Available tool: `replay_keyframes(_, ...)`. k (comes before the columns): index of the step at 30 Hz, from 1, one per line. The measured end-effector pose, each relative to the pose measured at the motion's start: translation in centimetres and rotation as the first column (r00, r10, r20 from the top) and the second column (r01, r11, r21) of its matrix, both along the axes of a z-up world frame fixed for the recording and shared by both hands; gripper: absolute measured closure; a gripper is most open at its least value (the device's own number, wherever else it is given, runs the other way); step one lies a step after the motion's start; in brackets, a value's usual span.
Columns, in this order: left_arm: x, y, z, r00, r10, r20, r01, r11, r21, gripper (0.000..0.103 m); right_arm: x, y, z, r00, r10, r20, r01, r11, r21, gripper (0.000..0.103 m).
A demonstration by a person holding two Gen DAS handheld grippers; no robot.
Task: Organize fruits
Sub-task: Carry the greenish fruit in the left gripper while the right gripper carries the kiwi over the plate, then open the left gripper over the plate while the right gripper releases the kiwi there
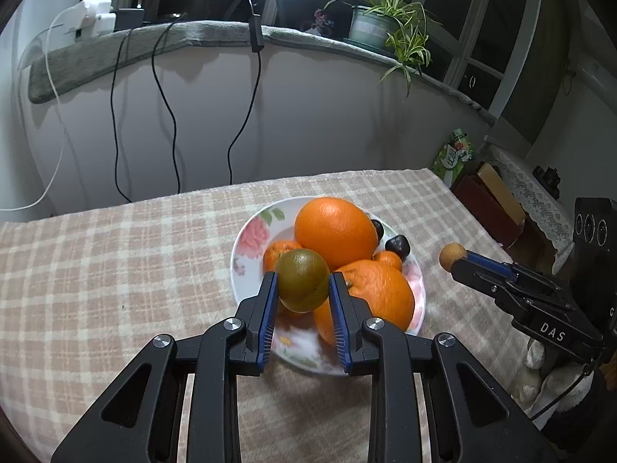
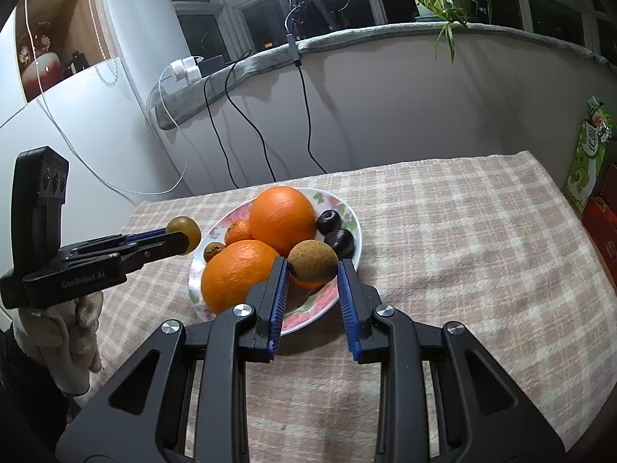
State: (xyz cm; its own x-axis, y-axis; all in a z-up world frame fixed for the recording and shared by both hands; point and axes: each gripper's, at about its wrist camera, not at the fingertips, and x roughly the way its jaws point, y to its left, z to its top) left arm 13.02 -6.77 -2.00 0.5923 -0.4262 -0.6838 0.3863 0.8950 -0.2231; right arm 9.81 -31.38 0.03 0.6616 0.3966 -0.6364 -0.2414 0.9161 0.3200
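A floral plate on the checked tablecloth holds two big oranges, small tangerines and two dark plums. My left gripper is shut on a greenish-brown round fruit, held just above the plate's near left side; it also shows in the right wrist view. My right gripper is shut on a tan rough-skinned round fruit above the plate's near right side; that fruit also shows in the left wrist view.
The table stands against a curved wall with hanging black cables. A potted plant sits on the sill. A green carton and red boxes stand off the table's right side.
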Motion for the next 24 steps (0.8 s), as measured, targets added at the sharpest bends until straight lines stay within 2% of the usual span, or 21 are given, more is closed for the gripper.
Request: replay_keyframes(24,4.9,-1.0,-0.7,1.000,0.017,-0.024,-0.017,1.000,0.011,0.078,1.0,1.7,-1.8,0.997,0.065,-0.037,-0.064,0.998,0.025,0.076)
